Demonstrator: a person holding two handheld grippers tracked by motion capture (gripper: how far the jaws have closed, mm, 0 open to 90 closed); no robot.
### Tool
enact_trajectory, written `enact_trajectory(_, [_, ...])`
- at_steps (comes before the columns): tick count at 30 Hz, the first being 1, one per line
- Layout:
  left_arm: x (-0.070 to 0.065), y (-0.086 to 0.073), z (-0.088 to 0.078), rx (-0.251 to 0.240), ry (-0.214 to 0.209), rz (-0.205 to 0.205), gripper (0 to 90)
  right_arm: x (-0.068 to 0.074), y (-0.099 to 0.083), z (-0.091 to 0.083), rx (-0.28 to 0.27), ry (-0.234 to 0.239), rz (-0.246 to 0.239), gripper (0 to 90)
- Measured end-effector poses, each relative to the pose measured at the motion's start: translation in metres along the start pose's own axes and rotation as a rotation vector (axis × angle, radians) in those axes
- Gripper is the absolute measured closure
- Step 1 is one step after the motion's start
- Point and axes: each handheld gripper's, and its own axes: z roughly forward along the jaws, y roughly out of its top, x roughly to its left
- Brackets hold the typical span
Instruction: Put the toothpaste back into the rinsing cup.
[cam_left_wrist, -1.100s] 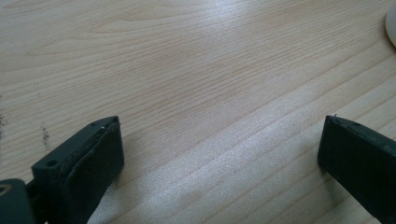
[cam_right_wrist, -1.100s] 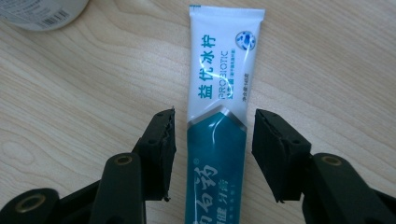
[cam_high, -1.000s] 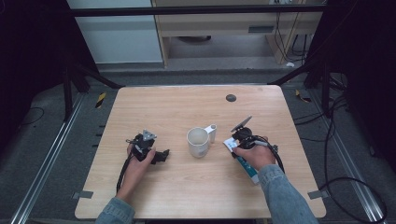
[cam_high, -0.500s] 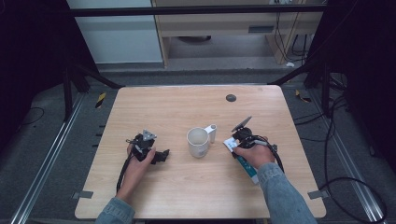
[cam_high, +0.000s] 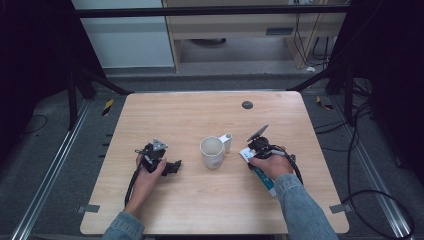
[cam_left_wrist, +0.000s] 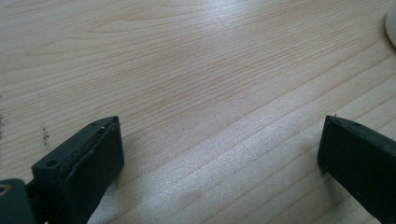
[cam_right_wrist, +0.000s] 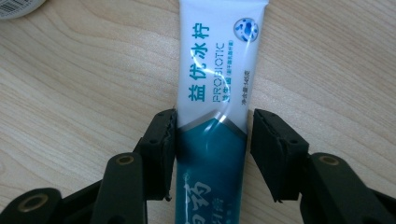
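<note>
Light wood-grain table (cam_high: 190, 200) is seen under everything. At the left, the left gripper (cam_high: 172, 166) is held low on the tabletop by the left hand (cam_high: 146, 172), jaws pointed toward the mug; in the left gripper view (cam_left_wrist: 219, 154) the two black jaws are spread wide, bare wood between them, nothing pinched, and a sliver of the mug's white rim (cam_left_wrist: 391, 25) is caught far ahead at the upper right. A grey three-cornered plate (cam_high: 159, 145) is carried on top of that gripper. Ahead of the left gripper, well apart from it, the white mug (cam_high: 212, 152) is stood upright, handle turned toward the right gripper's side. Just beyond the mug the right gripper (cam_high: 248, 157) is held by the right hand (cam_high: 272, 165), set down over the toothpaste tube (cam_high: 263, 180). In the right gripper view (cam_right_wrist: 212, 149) the tube (cam_right_wrist: 217, 84) is laid flat on the wood, running straight out between the jaws, white printed end ahead, teal part nearer the camera. The jaws have just been closing on it: the left pad (cam_right_wrist: 163, 149) is at the tube's edge, while a thin gap is seen at the right pad (cam_right_wrist: 271, 149), so the tube is bracketed but not clamped. Far ahead of both grippers, a small dark round spot (cam_high: 247, 105) is seen near the table's far edge.
</note>
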Motion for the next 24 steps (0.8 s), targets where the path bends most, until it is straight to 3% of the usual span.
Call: enact_trajectory(24, [0.0000,0.0000,0.0000,0.000,0.000,0.000,0.0,0.0013,0.0016,0.0024,0.017,0.000,-0.010,54.0])
